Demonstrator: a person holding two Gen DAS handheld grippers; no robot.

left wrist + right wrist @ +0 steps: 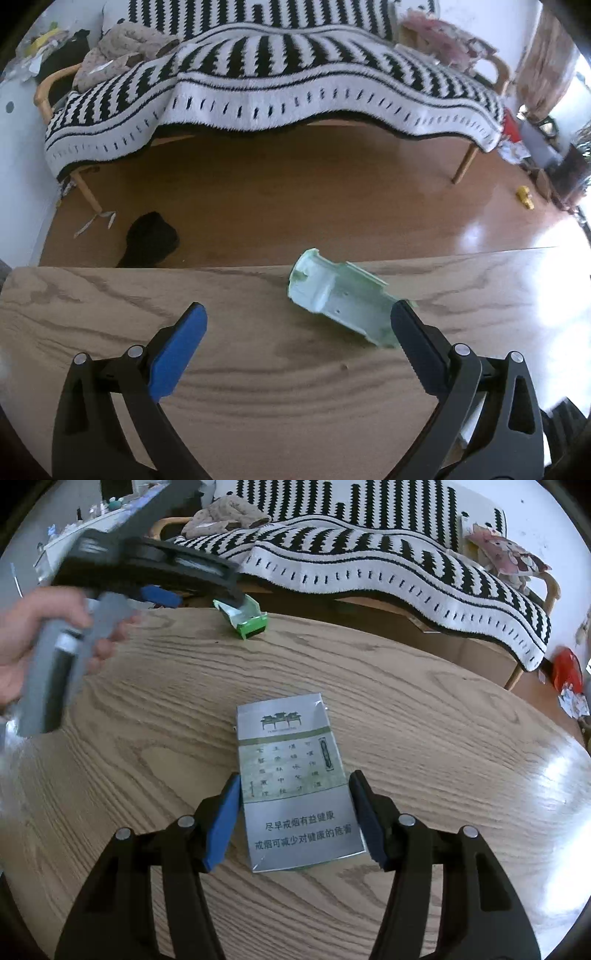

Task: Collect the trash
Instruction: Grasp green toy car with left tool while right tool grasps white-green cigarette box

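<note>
blurred left hand-held gripper hides part of green carton

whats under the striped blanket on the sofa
The striped blanket drapes over a wooden-framed sofa: only light wood legs and an armrest show. Bare wooden floor lies beneath. The seat and cushions are covered, so they cannot be seen.

Daylight enters from the right, leaving white glare on the floor and the right edge of the table. Fisheye distortion bends all edges; the hand at upper left is motion-blurred.
</note>
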